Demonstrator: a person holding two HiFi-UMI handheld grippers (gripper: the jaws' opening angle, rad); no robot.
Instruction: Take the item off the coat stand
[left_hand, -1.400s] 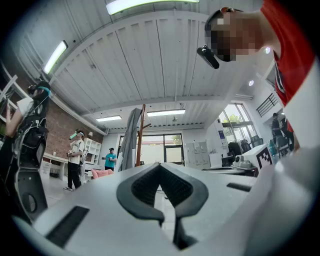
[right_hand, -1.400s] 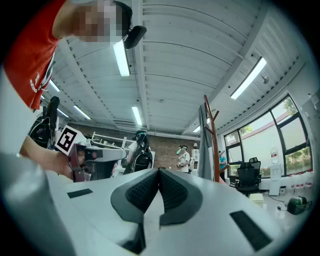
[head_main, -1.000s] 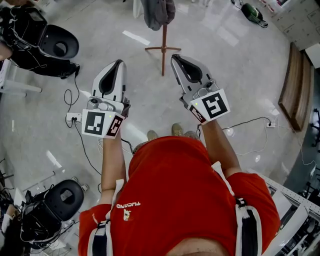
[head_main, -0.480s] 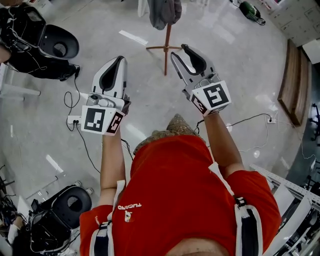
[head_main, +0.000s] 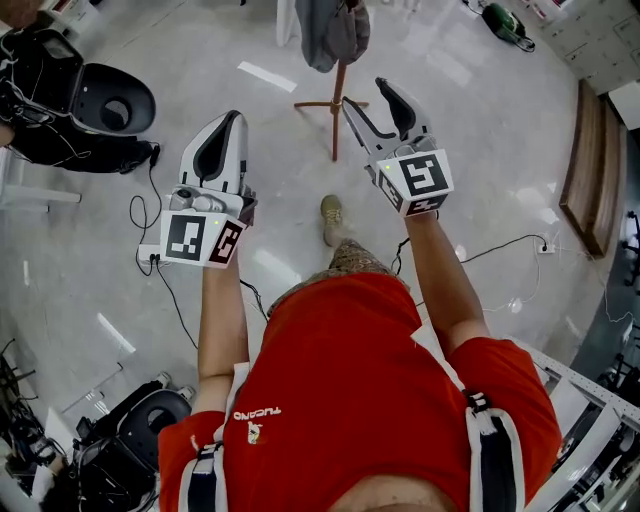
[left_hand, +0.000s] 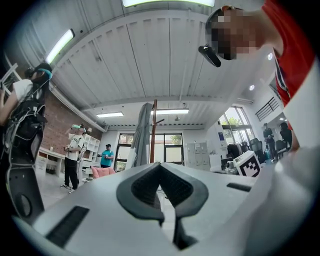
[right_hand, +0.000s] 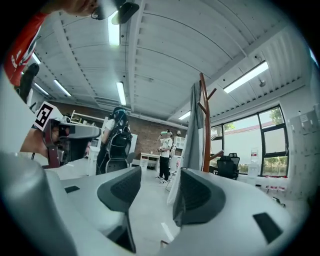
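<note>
The person is stepping closer to the coat stand; the right gripper is spreading its empty jaws for the hanging grey garment; the left gripper is keeping its jaws together.

Garment on coat stand, gear on floor to stand's L
</note>
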